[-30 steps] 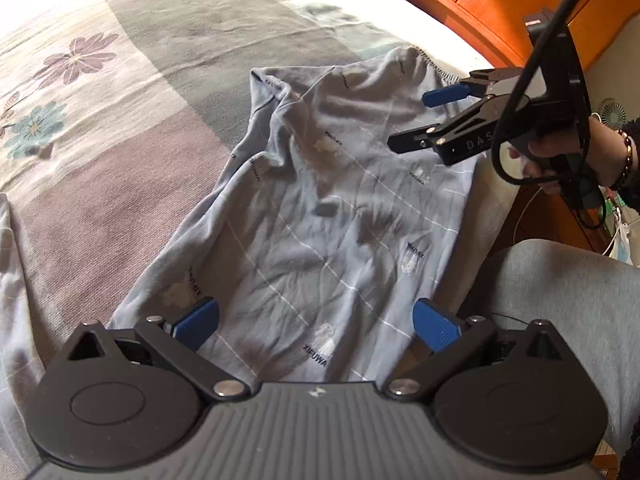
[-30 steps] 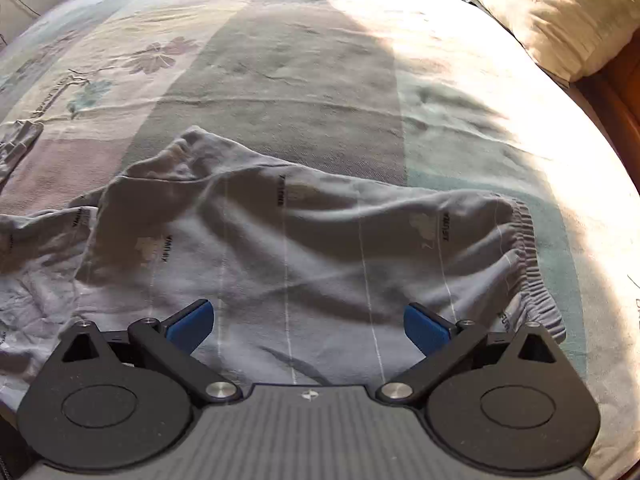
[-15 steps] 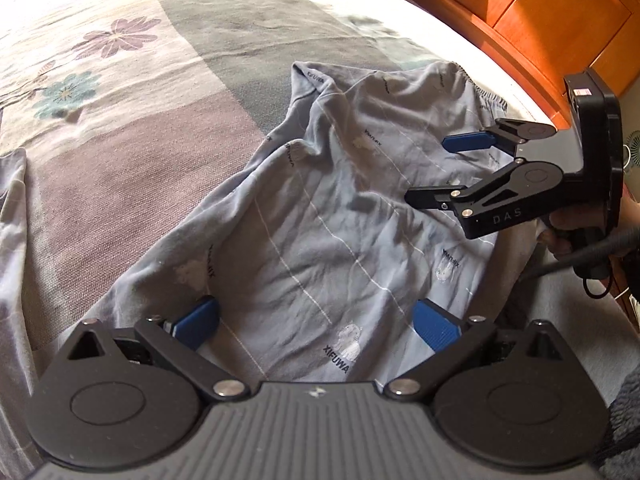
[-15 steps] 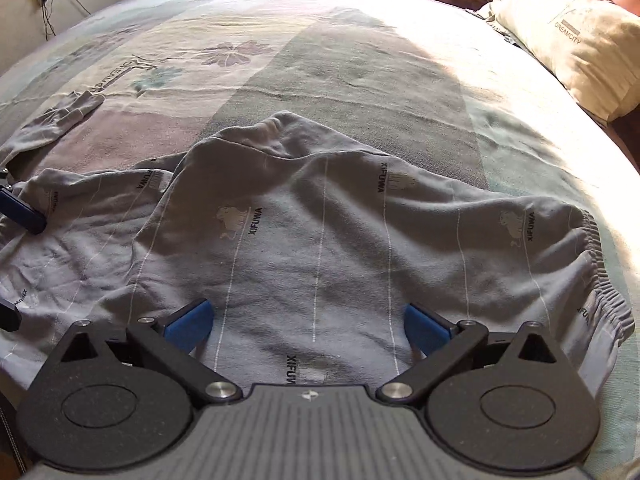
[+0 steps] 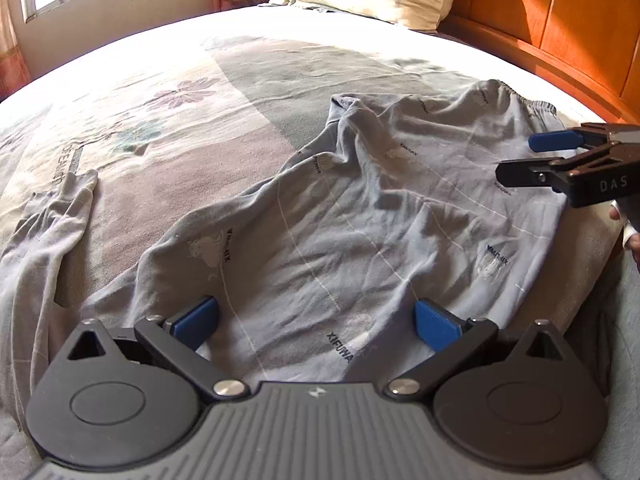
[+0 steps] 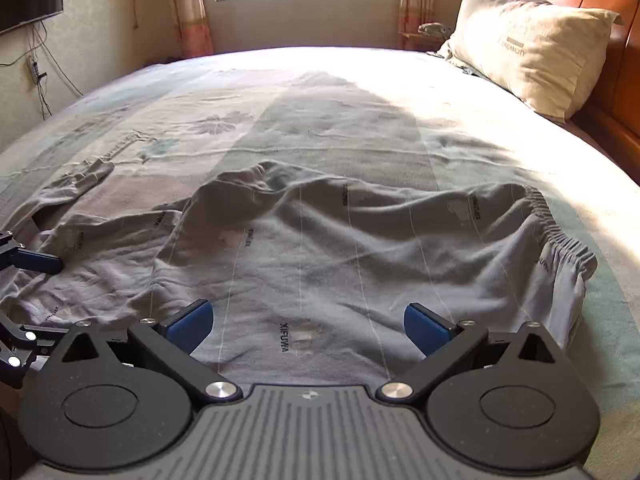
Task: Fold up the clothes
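A pair of grey-blue trousers [image 5: 360,216] lies rumpled on the bed [image 5: 168,80], near its close edge. Thin white lines and small "XIFUWA" prints run over the cloth; the gathered elastic waistband [image 6: 560,236] sits toward the pillow [image 6: 532,48], and one leg [image 5: 48,232] trails off crumpled the other way. The left gripper [image 5: 316,316] and right gripper [image 6: 308,320] hover above the fabric, fingers spread, holding nothing.

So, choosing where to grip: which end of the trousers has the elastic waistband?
The waistband end lies toward the pillow; the legs trail the opposite way.
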The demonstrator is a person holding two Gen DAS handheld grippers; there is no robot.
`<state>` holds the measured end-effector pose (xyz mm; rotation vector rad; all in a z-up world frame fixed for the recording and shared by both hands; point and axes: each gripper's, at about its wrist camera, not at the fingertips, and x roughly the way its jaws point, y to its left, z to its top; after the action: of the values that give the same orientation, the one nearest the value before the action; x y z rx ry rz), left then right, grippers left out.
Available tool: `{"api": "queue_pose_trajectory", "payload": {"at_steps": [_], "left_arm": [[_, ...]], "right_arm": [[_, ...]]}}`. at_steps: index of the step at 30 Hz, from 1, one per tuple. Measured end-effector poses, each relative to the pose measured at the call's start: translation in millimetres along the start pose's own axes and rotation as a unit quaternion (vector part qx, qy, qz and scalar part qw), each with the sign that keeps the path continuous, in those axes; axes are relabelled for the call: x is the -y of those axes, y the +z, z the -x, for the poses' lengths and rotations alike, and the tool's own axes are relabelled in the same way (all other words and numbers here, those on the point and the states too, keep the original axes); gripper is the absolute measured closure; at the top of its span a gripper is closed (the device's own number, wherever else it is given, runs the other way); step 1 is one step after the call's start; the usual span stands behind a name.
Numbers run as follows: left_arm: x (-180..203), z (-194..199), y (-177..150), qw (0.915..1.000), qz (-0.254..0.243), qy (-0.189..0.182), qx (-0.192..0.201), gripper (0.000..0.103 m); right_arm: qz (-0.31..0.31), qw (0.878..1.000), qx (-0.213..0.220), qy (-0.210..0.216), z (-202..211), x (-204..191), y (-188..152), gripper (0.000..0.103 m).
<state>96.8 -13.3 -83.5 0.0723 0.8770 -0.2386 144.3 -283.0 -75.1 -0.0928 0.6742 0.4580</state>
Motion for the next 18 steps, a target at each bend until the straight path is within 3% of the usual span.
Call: {"api": "queue_pose_trajectory", "payload": {"at_steps": [2, 5, 6, 10, 13, 18], "left_arm": [[-3.8, 0.2, 3.1, 0.9994, 0.035, 0.007, -0.005, 0.001], [5.7, 3.8, 14.9, 0.9986, 0.041, 0.026, -0.023, 0.001], [12.1, 7.6, 19.6, 0.9989, 0.040, 0.016, -0.015, 0.001], [44.1, 10.8, 41.3, 0.9947, 0.054, -0.085, 0.024, 0.001], [63.8, -17.3, 49.8, 0.9853, 0.068, -0.156, 0.016, 0.001], [44.1, -54.2, 62.7, 0.9893, 0.084, -0.115, 0.031, 0.001]], "right_arm": [[-0.029, 0.999, 0.021, 0.003, 0.9, 12.4, -6.6, 0.000], [-0.109, 0.992, 0.041, 0.049, -3.0, 40.0, -20.8, 0.000], [-0.129, 0.990, 0.037, 0.047, -1.8, 46.9, -20.7, 0.000], [-0.169, 0.981, 0.092, 0.039, 24.8, 70.6, -26.6, 0.000], [-0.225, 0.968, 0.088, 0.062, 24.7, 93.6, -30.3, 0.000], [-0.276, 0.954, 0.086, 0.076, 26.2, 112.9, -36.2, 0.000]]}}
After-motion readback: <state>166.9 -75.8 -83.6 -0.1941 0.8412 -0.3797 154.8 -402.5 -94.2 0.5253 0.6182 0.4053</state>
